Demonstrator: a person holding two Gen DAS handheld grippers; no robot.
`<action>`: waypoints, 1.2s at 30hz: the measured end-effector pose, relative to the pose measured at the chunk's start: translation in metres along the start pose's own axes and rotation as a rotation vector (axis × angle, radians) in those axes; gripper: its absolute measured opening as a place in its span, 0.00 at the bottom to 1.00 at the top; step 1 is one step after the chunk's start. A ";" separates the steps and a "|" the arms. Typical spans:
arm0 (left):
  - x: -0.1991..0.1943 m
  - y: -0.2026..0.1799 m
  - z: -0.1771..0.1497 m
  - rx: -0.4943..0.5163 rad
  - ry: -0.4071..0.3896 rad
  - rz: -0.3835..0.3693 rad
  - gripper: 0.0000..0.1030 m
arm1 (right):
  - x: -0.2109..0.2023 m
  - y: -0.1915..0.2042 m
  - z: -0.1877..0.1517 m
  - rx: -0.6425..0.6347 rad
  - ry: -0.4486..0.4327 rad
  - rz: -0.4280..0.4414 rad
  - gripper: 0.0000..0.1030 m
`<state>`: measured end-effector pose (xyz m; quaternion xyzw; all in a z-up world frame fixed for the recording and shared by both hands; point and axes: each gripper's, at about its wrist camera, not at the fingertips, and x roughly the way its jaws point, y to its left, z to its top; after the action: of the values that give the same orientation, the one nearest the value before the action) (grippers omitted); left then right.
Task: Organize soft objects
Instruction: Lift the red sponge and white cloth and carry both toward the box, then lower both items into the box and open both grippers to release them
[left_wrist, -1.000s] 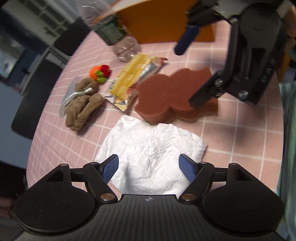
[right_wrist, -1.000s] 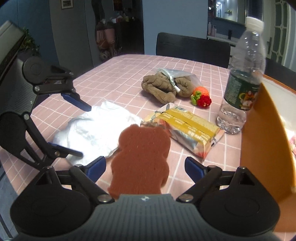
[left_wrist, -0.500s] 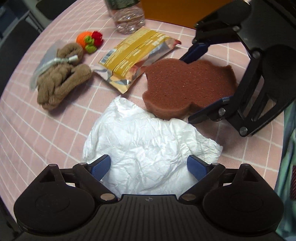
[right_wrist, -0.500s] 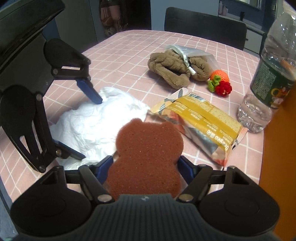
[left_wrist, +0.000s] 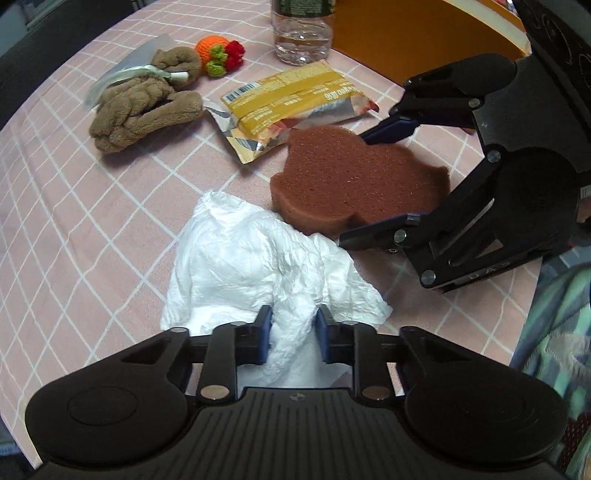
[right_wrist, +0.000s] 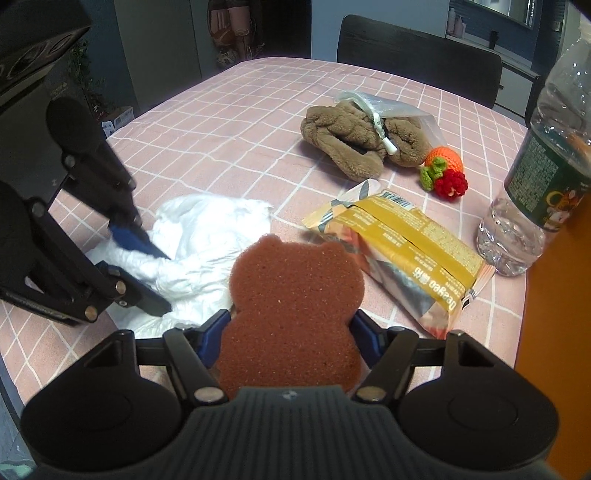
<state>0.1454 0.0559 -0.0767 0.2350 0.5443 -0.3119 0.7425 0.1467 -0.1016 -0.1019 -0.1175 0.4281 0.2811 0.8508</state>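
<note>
I work over the pink checked surface (left_wrist: 74, 221), with an orange bin (left_wrist: 406, 37) at one o'clock in my left view. My left gripper (left_wrist: 293, 328) has its fingers clenched on a fold of the white cloth (left_wrist: 251, 266). My right gripper (right_wrist: 291, 332) grips the brown bear sponge (right_wrist: 295, 295), fingers pressing its sides. Both lie on the surface, so nothing looks sorted yet. Left: the brown plush (left_wrist: 140, 103) at eleven o'clock and the small crochet fruit (left_wrist: 219, 55); the snack packet (left_wrist: 291, 99) and bottle (left_wrist: 301, 37) aren't soft.

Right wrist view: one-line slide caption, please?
Right hand-held gripper shut on bear-shaped brown sponge; left hand-held gripper pinches white crumpled cloth on pink checked tablecloth.
</note>
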 end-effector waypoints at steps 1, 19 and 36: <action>-0.002 -0.002 -0.001 -0.005 -0.016 0.023 0.17 | -0.002 0.000 0.000 0.001 -0.004 -0.002 0.65; -0.088 -0.058 -0.028 -0.229 -0.499 0.217 0.11 | -0.088 -0.016 -0.012 0.076 -0.188 0.013 0.63; -0.124 -0.142 0.058 -0.037 -0.776 0.133 0.11 | -0.216 -0.096 -0.031 0.137 -0.281 -0.295 0.63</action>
<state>0.0550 -0.0568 0.0577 0.1209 0.2126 -0.3189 0.9157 0.0793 -0.2753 0.0477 -0.0803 0.3014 0.1372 0.9402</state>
